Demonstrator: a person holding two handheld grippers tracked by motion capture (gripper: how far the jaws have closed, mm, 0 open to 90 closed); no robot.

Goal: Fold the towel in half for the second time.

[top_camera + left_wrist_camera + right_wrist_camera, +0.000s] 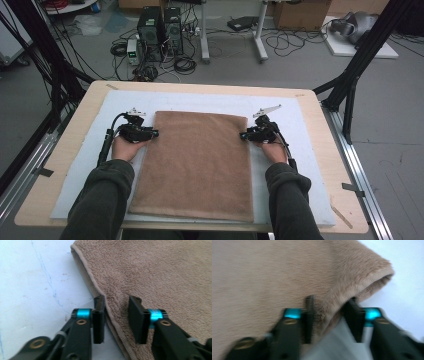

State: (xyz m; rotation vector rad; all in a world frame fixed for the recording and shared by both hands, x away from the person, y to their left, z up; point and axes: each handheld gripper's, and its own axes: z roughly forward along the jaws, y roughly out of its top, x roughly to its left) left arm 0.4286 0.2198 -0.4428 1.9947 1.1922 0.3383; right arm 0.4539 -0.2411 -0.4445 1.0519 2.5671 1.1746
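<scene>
A brown towel [197,165] lies flat and folded on a white mat [300,125]. My left gripper [153,133] is at the towel's left edge near the far corner, my right gripper [244,135] at its right edge opposite. In the left gripper view the jaws [116,303] straddle the hemmed edge of the towel [162,277]: one on the mat against the hem, one on the cloth, with a gap between them. In the right gripper view, which is blurred, the jaws [330,303] press a raised bunch of the towel's [262,277] edge between them.
The mat covers most of a wooden table [75,125]. Black frame posts [357,75] stand at both sides, with metal rails [362,175] along the table's edges. Computers [160,32] and cables sit on the floor behind. The person's dark sleeves [105,200] come in from the bottom.
</scene>
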